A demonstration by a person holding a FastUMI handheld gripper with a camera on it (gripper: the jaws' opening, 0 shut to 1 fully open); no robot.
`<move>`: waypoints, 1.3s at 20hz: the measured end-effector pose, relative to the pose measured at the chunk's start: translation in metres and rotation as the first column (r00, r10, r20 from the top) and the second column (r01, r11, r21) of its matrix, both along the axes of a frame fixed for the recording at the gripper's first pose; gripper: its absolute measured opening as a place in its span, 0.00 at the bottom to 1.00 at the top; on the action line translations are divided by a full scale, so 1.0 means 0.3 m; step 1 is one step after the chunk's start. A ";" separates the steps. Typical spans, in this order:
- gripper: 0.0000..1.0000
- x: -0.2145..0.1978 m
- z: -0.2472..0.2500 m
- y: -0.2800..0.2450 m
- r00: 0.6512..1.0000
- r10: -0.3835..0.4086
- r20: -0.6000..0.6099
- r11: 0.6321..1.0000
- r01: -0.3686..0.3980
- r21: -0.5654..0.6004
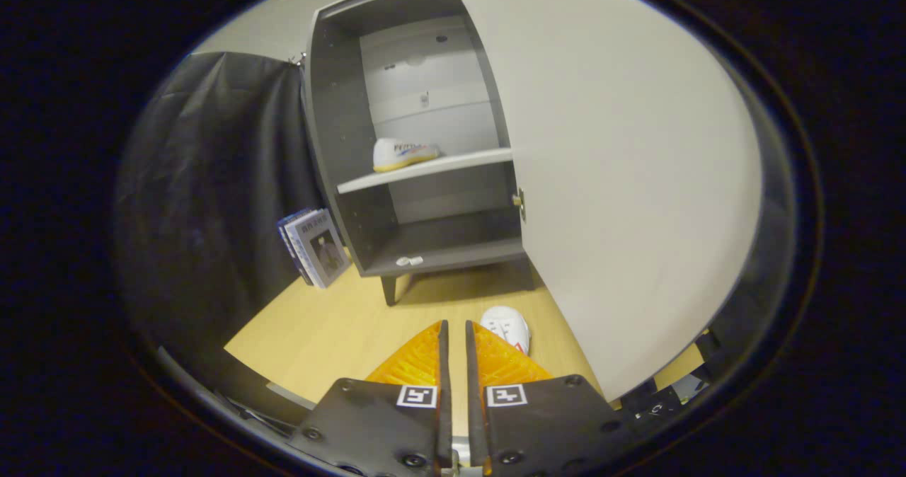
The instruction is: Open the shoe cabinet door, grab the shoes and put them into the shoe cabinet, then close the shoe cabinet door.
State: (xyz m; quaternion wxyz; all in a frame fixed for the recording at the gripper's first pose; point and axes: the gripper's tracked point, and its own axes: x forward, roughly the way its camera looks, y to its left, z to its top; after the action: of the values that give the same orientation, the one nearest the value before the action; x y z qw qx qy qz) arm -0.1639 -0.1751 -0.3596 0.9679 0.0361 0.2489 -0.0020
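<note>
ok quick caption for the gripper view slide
Hand-held gripper nearly closed, empty; shoe cabinet door open, one shoe shelved, another on the floor.

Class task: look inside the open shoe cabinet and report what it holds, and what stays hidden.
Inside the shoe cabinet, one white shoe lies on the middle shelf. The open door covers the right side. The gripper, nearly closed, holds nothing.
</note>
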 end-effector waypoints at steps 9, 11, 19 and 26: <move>0.20 0.087 -0.366 -0.027 0.981 -0.040 -0.190 0.992 0.017 -0.125; 0.20 0.093 -0.430 -0.047 0.972 -0.054 -0.231 0.990 0.021 -0.143; 0.20 0.110 -0.622 -0.075 0.938 -0.059 -0.341 0.987 0.004 -0.161; 0.19 0.172 -0.670 -0.081 0.954 -0.059 -0.293 0.987 0.012 -0.161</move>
State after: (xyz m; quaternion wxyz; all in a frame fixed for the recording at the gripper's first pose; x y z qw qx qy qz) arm -0.1123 -0.1994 -0.5606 0.9192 -0.0367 0.3896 -0.0446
